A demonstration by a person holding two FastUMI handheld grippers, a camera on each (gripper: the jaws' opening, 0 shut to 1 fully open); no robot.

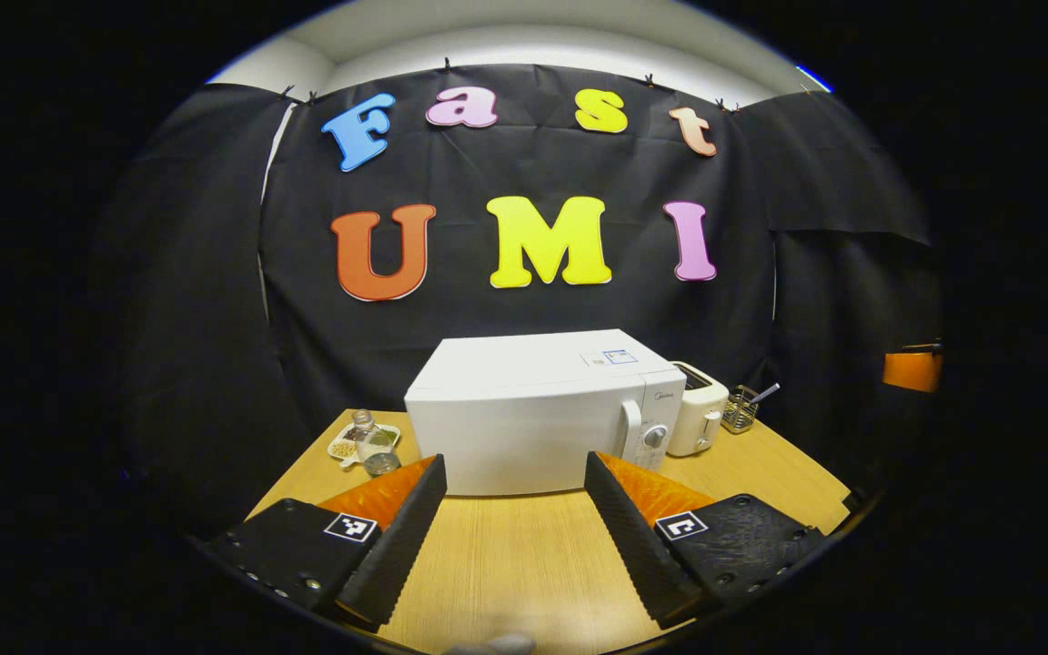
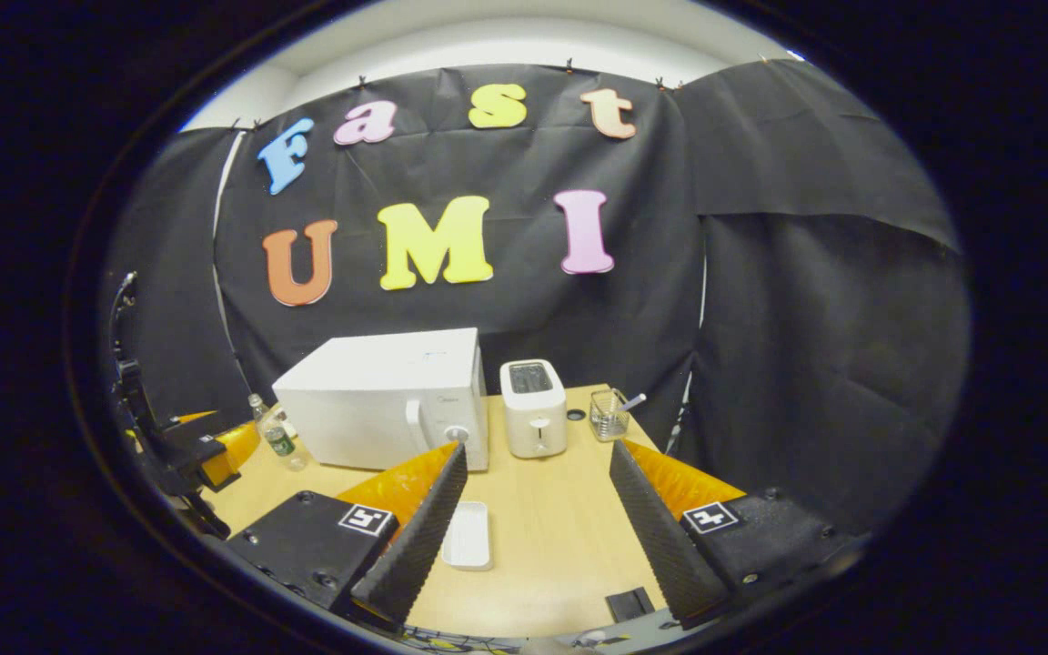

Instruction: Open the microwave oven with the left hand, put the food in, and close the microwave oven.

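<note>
In the left gripper view, the left gripper (image 1: 515,509) hangs with its fingers spread wide and nothing between them, over the table's (image 1: 506,564) near edge. The microwave oven (image 1: 542,414) stands shut toward the far edge, straight ahead of the gap. Its door handle (image 1: 630,432) lies just beyond the right-hand finger. The handle is slim (and sits right beside the control dial), so I judge a slightly offset approach could catch the dial or nudge the whole oven backward.

In the right gripper view, the right gripper (image 2: 538,509) also hangs spread and empty. A white tray (image 2: 468,535), likely the food's dish, lies on the table just beside the left-hand finger, not between the two. A grab from here would probably clip its rim and skid it.
</note>
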